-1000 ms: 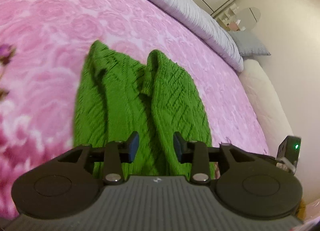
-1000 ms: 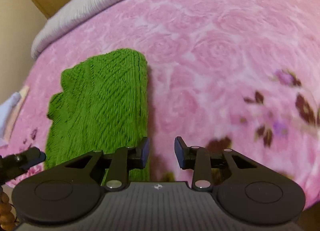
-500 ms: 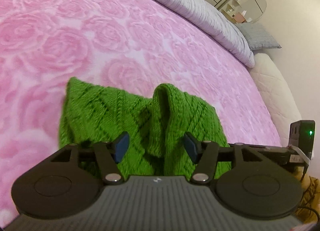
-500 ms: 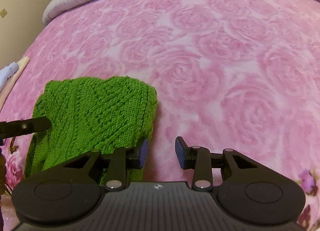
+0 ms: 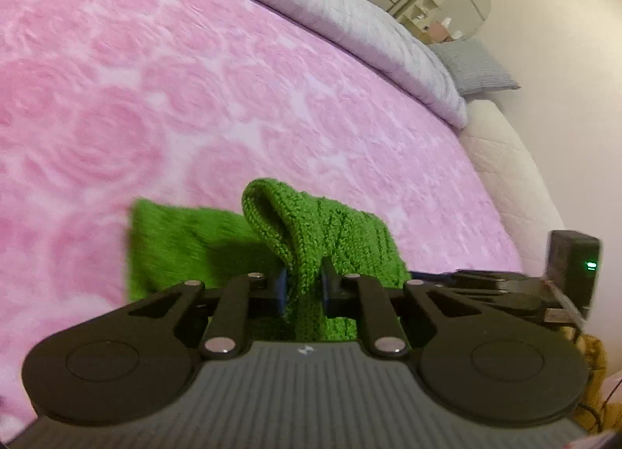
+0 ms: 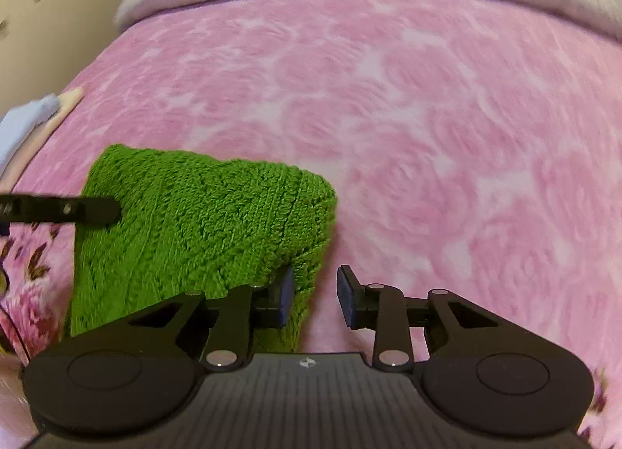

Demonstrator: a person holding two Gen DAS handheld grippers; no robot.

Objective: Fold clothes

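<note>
Left gripper (image 5: 304,290) fingers have just closed, pinching the green sweater (image 5: 330,231); right gripper (image 6: 314,297) fingers gape.

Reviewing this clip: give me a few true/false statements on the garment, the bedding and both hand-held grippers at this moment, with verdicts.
1. The left hand-held gripper pinches a fold of the green knit sweater. True; its jaws have just been closing on it.
2. The right hand-held gripper is clamped shut on the sweater. False: its jaws stand apart, the sweater's edge only beside one finger.
3. The sweater lies on a pink rose-patterned blanket. True.
4. The sweater is spread out flat, sleeves out. False: it is bunched into a folded bundle.
5. A grey quilt runs along the blanket's far edge. True.
</note>
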